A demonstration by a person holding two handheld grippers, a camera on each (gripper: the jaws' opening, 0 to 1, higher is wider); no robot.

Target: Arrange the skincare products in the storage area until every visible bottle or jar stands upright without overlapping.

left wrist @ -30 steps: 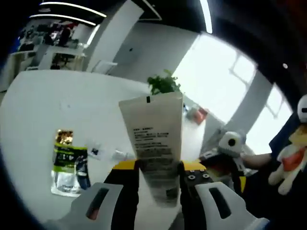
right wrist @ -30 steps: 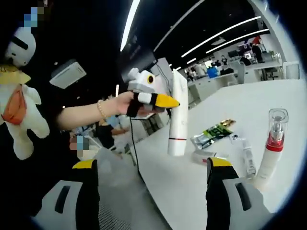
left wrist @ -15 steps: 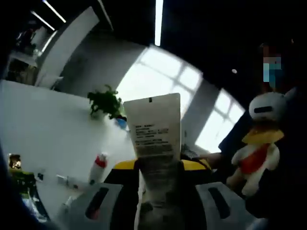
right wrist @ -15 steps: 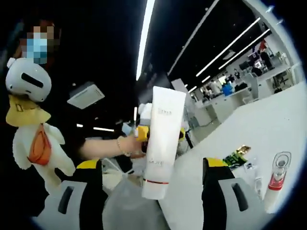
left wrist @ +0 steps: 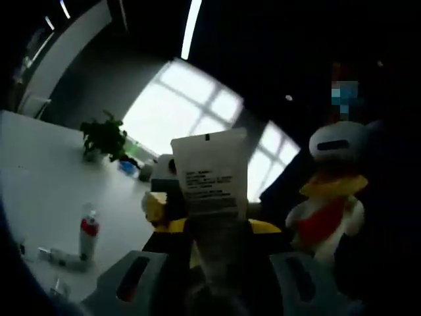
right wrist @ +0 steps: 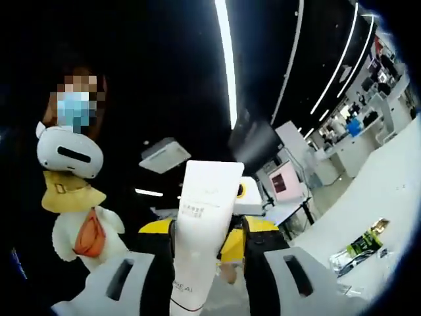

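A white squeeze tube (left wrist: pixel 212 191) with dark print stands up between the jaws of my left gripper (left wrist: pixel 217 227), which is shut on its lower part. In the right gripper view the same tube (right wrist: pixel 204 224) fills the gap of my right gripper (right wrist: pixel 207 227), whose yellow-tipped jaws press on both of its sides. The tube is lifted in the air, off the table. A red and white pump bottle (left wrist: pixel 88 230) stands upright on the white table (left wrist: pixel 39 178) at the lower left. A small tube (left wrist: pixel 54 257) lies flat beside it.
A potted plant (left wrist: pixel 102 135) stands at the table's far side by bright windows. A plush toy (left wrist: pixel 327 197) hangs on the person close to the right, and the same plush toy (right wrist: pixel 74 197) appears at the left. A green packet (right wrist: pixel 360 247) lies on the table (right wrist: pixel 401 191).
My right gripper's jaws have closed from wide apart onto the tube. Both cameras have swung up and away from the table, and the tube stays in the left gripper.
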